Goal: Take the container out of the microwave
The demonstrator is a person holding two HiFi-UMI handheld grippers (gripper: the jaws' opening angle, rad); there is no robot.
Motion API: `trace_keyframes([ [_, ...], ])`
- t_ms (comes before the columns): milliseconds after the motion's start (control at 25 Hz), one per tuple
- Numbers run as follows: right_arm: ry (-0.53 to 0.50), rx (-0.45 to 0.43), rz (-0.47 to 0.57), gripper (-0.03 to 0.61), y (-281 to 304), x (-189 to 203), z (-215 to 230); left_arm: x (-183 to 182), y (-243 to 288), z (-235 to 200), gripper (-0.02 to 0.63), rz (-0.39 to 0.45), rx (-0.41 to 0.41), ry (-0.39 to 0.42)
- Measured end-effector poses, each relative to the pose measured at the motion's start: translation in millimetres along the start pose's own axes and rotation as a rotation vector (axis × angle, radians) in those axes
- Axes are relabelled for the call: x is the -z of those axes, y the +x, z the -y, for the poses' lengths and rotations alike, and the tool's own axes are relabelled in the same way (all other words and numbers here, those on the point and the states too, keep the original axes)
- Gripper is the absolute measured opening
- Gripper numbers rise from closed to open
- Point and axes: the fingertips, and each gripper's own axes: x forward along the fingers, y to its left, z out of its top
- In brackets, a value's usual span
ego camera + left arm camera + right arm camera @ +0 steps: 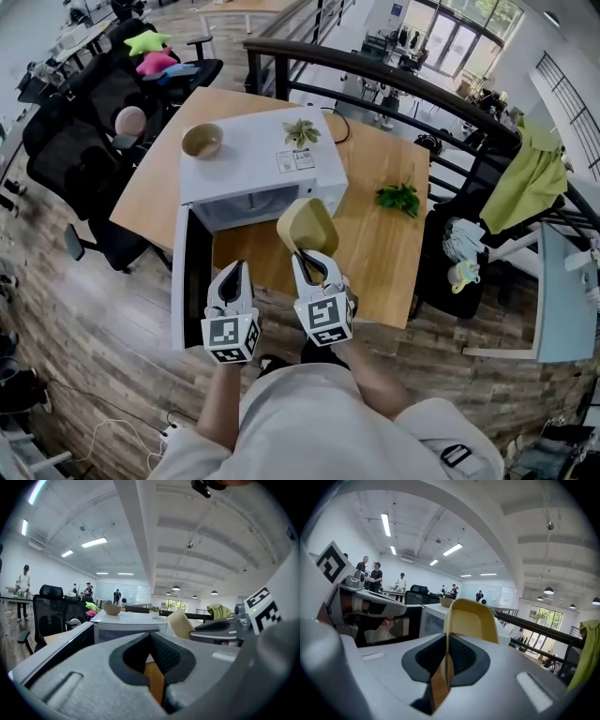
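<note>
Now the white microwave [272, 159] is standing door-open, the yellow container [307, 225] is hanging already outside at its five o'clock, rim pinched by the right gripper [309, 261], the left gripper [240, 272] closed on nothing, so next probably comes a level set-down.

Your right gripper [307, 261], jaws pinched on the container [307, 228] wall, sits just beside your left gripper [236, 272], jaws together and empty; both tilt slightly downward.
</note>
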Motion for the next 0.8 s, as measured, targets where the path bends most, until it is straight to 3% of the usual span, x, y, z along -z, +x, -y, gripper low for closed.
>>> trace_keyframes([
  [800,0.008,0.015,0.034,0.031,-5,-10,8,-4,2,11,0.003,0.007,0.008,0.017],
])
